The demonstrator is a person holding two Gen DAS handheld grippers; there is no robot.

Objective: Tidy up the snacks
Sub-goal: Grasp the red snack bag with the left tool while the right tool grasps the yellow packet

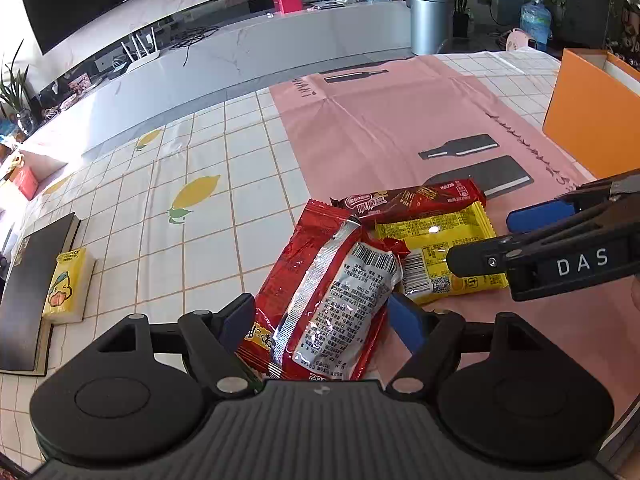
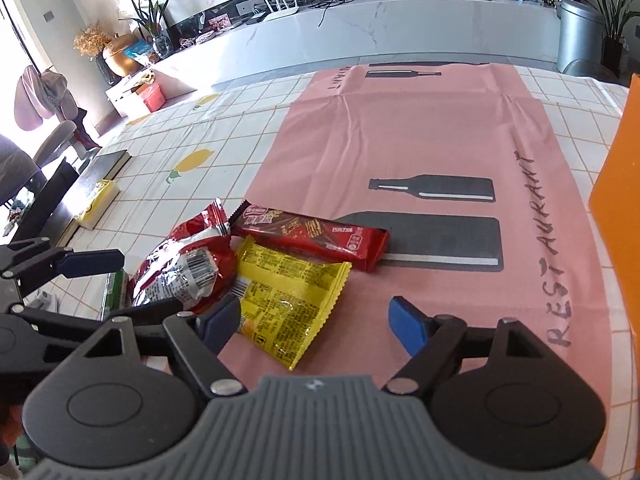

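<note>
The red bag (image 1: pixel 328 292) lay on the pink mat's (image 1: pixel 400 128) edge, its long axis running straight out between your left claw's (image 1: pixel 320 320) wide-spread fingers. Your right claw (image 2: pixel 316 320), also wide, straddled the yellow packet (image 2: pixel 284 300) beside it.
</note>
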